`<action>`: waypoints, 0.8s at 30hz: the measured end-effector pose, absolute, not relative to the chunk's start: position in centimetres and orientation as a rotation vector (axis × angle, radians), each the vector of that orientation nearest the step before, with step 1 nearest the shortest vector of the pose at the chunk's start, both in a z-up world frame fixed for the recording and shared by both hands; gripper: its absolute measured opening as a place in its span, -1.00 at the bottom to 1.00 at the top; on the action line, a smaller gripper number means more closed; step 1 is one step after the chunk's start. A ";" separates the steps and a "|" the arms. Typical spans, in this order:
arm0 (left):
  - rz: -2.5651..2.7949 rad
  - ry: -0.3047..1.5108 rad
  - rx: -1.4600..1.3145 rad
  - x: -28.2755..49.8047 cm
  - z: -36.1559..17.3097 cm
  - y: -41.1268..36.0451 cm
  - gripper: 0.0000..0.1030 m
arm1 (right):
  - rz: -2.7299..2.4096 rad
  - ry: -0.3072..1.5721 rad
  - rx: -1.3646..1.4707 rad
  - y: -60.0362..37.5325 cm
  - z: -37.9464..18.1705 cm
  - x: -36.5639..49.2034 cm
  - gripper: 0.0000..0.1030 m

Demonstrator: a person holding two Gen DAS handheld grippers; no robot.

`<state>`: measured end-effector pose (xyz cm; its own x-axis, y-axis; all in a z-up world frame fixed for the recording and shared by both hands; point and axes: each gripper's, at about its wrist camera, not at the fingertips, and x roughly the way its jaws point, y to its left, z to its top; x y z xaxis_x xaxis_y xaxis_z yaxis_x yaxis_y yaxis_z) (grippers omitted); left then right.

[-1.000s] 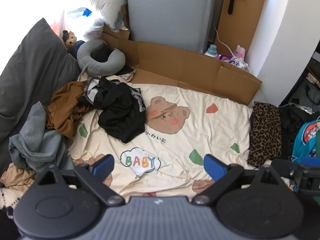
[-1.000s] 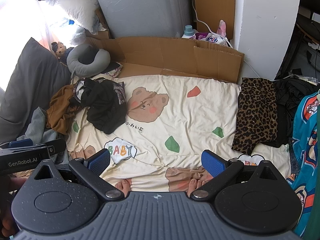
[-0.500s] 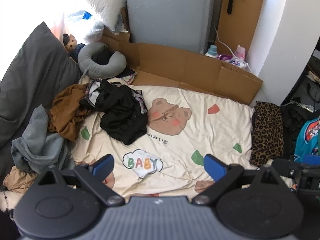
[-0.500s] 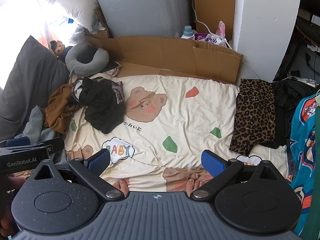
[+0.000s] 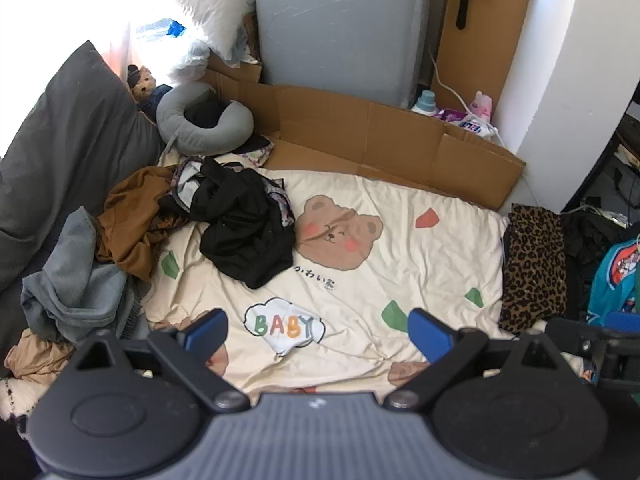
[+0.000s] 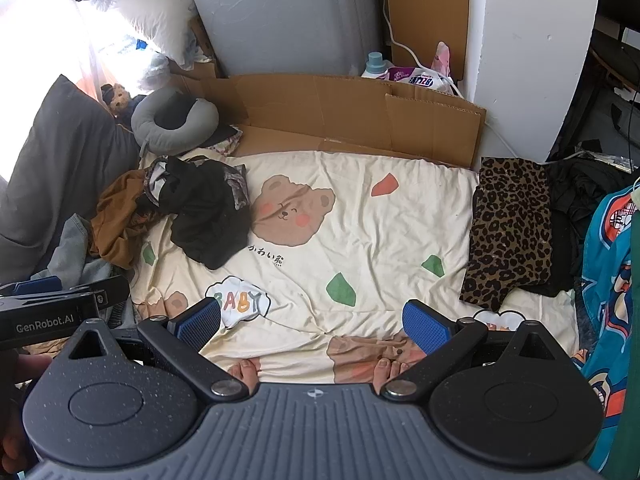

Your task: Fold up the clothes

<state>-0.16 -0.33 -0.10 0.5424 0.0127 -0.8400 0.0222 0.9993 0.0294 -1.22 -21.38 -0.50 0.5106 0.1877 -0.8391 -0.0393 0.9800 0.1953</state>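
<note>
Unfolded pile sitting at the left side of the bear-print sheet (image 5: 400, 248): black garment (image 5: 244, 232) on top, brown one (image 5: 128, 224) and grey one (image 5: 76, 284) beside it. Leopard-print piece (image 6: 508, 228) lying flat on the right edge. Cardboard (image 5: 380, 140) lining the far side. Left tool (image 5: 318, 330) and right tool (image 6: 310, 324) both hovering wide open over the near sheet edge, gripping nothing. Person's toes (image 6: 246, 370) poking out below.

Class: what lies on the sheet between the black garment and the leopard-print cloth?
Only bare printed sheet between black garment and leopard-print cloth; both views show it.
</note>
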 end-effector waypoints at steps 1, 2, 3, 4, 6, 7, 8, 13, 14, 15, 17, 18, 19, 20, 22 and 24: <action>-0.006 0.998 0.038 -0.1 -0.1 -0.3 0.90 | 0.137 1.027 0.159 -21.4 -0.5 -1.2 0.95; -0.006 0.998 0.038 -0.1 -0.1 -0.3 0.90 | 0.138 1.027 0.159 -21.4 -0.5 -1.2 0.95; -0.006 0.998 0.037 -0.1 -0.1 -0.4 0.90 | 0.138 1.027 0.159 -21.4 -0.5 -1.2 0.95; -0.005 0.998 0.037 -0.1 -0.1 -0.4 0.90 | 0.138 1.027 0.159 -21.4 -0.5 -1.2 0.95; -0.006 0.997 0.038 -0.1 -0.1 -0.4 0.90 | 0.138 1.027 0.159 -21.4 -0.5 -1.2 0.95; -0.007 0.997 0.037 -0.1 -0.1 -0.2 0.90 | 0.138 1.027 0.159 -21.4 -0.4 -1.2 0.95; -0.008 0.997 0.037 -0.1 -0.1 -0.2 0.90 | 0.138 1.027 0.159 -21.4 -0.4 -1.2 0.95; -0.008 0.998 0.035 -0.1 -0.1 -0.3 0.90 | 0.138 1.027 0.159 -21.5 -0.4 -1.1 0.95; -0.008 0.998 0.034 -0.1 -0.1 -0.3 0.90 | 0.137 1.027 0.159 -21.4 -0.4 -1.1 0.95; -0.009 0.998 0.033 -0.1 -0.1 -0.3 0.90 | 0.137 1.027 0.160 -21.4 -0.4 -1.1 0.95; -0.009 0.998 0.031 -0.1 -0.1 -0.2 0.90 | 0.137 1.027 0.160 -21.4 -0.4 -1.1 0.95; -0.009 0.998 0.031 -0.1 0.0 -0.2 0.90 | 0.137 1.027 0.159 -21.4 -0.4 -1.1 0.95; -0.009 0.998 0.030 -0.1 0.0 -0.2 0.90 | 0.137 1.027 0.158 -21.4 -0.4 -1.1 0.95; -0.009 0.998 0.030 -0.1 0.0 -0.1 0.90 | 0.137 1.026 0.157 -21.4 -0.4 -1.2 0.95; -0.009 0.998 0.030 -0.1 0.0 -0.1 0.90 | 0.137 1.025 0.155 -21.4 -0.3 -1.2 0.95; -0.009 0.998 0.029 -0.1 0.0 -0.1 0.90 | 0.137 1.024 0.158 -21.4 -0.4 -1.2 0.95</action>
<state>-0.10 -0.08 -0.01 0.5420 0.0057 -0.8404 0.0209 0.9996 0.0203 -1.18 -21.36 -0.36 0.5129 0.1873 -0.8378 -0.0394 0.9800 0.1950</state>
